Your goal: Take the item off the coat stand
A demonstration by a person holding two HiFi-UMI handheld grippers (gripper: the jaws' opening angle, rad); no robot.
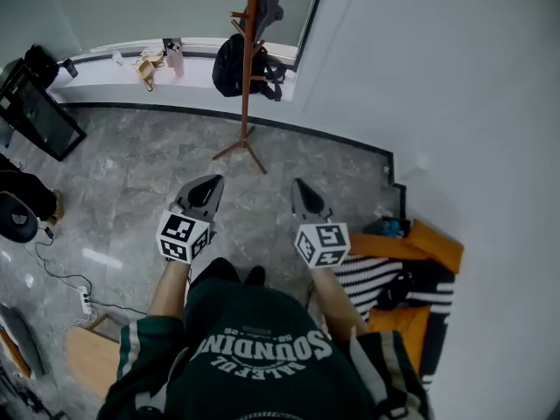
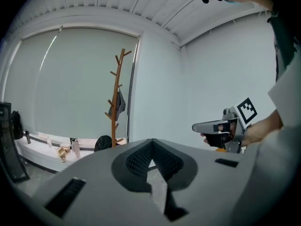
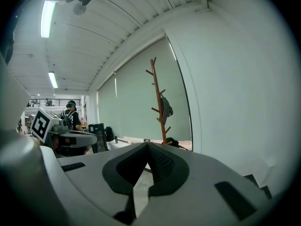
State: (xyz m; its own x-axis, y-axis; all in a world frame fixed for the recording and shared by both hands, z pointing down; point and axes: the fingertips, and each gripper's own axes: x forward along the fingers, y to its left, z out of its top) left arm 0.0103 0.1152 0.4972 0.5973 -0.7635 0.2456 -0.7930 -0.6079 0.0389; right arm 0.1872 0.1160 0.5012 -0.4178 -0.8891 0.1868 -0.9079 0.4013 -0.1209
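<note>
A wooden coat stand (image 1: 248, 68) rises from the grey floor by the window, a few steps ahead of me. A grey item (image 1: 268, 2) hangs from an upper peg, and a black backpack (image 1: 234, 65) sits low against the pole. The left gripper (image 1: 204, 189) and right gripper (image 1: 305, 198) are held side by side in front of me, both shut and empty, well short of the stand. The left gripper view shows the stand (image 2: 116, 98) and grey item (image 2: 119, 104) far off beyond the jaws. The right gripper view also has the stand (image 3: 159, 102) and grey item (image 3: 166, 108).
A white wall (image 1: 455, 103) runs close along the right. Orange and striped clothes (image 1: 409, 274) lie heaped at its foot. A black screen (image 1: 37, 116) stands at the left, small objects (image 1: 150, 63) on the window ledge, a power strip (image 1: 85, 301) on the floor. A person (image 3: 71, 115) stands far back.
</note>
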